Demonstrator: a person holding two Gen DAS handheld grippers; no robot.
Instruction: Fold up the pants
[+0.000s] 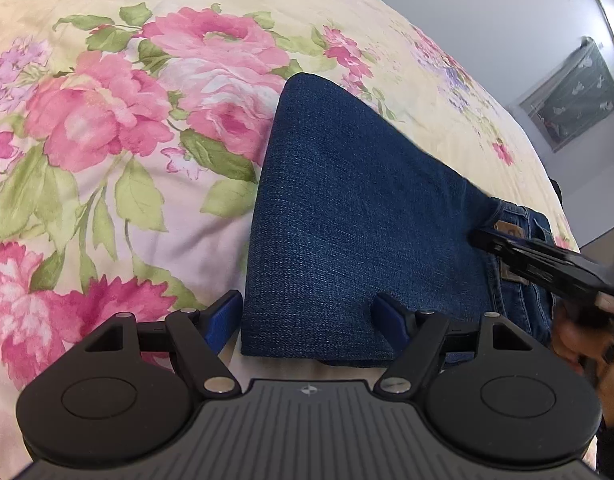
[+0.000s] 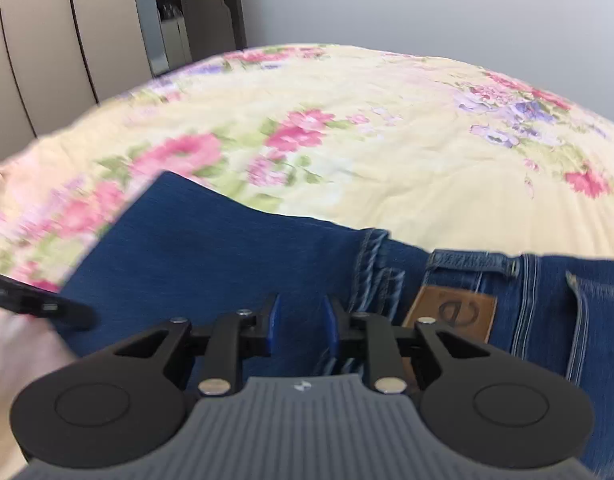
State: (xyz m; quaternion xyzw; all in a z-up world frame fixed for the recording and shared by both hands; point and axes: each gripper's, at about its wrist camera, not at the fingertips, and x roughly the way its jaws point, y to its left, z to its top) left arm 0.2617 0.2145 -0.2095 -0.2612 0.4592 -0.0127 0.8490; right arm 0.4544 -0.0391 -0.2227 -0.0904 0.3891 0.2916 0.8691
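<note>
Blue denim pants lie folded on a floral bedspread. In the left wrist view the folded leg end sits between my left gripper's wide-open blue fingers, and the fabric lies flat, not pinched. The right gripper shows there at the right, over the waistband. In the right wrist view the pants show a brown leather patch and a belt loop. My right gripper hovers over the denim near the waistband seam, its blue fingers a narrow gap apart with nothing between them. The view is motion-blurred.
The bedspread stretches far beyond the pants. A grey wall and a dark hanging picture are at the right of the left wrist view. Wardrobe doors and a doorway stand behind the bed.
</note>
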